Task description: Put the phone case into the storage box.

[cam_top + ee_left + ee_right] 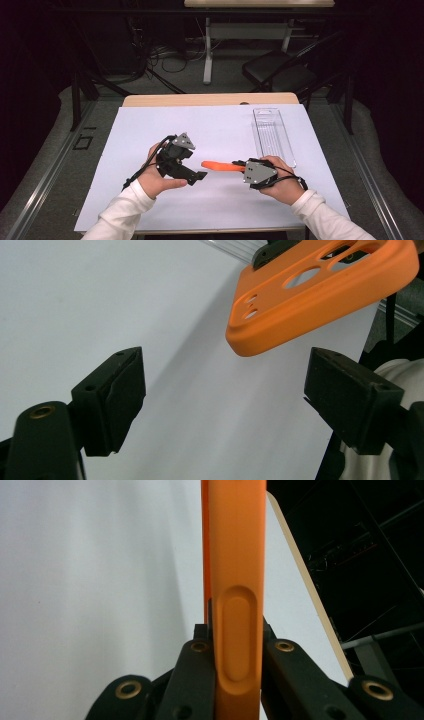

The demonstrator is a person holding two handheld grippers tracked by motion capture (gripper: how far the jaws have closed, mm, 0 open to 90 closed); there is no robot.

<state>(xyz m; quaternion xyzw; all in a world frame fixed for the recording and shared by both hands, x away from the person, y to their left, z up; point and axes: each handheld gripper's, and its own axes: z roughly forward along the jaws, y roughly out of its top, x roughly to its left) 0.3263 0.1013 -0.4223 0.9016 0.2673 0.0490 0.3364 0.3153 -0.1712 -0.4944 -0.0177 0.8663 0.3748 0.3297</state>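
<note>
Left hand-held gripper (200, 176): jaws spread, nothing between them, aimed at the near end of the orange phone case (222, 165). Phone case: held level above the white-covered worktop (210, 127), well apart from the clear tray (272, 135). Right hand-held gripper (239, 163): jaws pinching the case's edge.

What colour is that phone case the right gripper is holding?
The phone case is plain orange with no pattern, and it shows best in the left gripper view.
</note>
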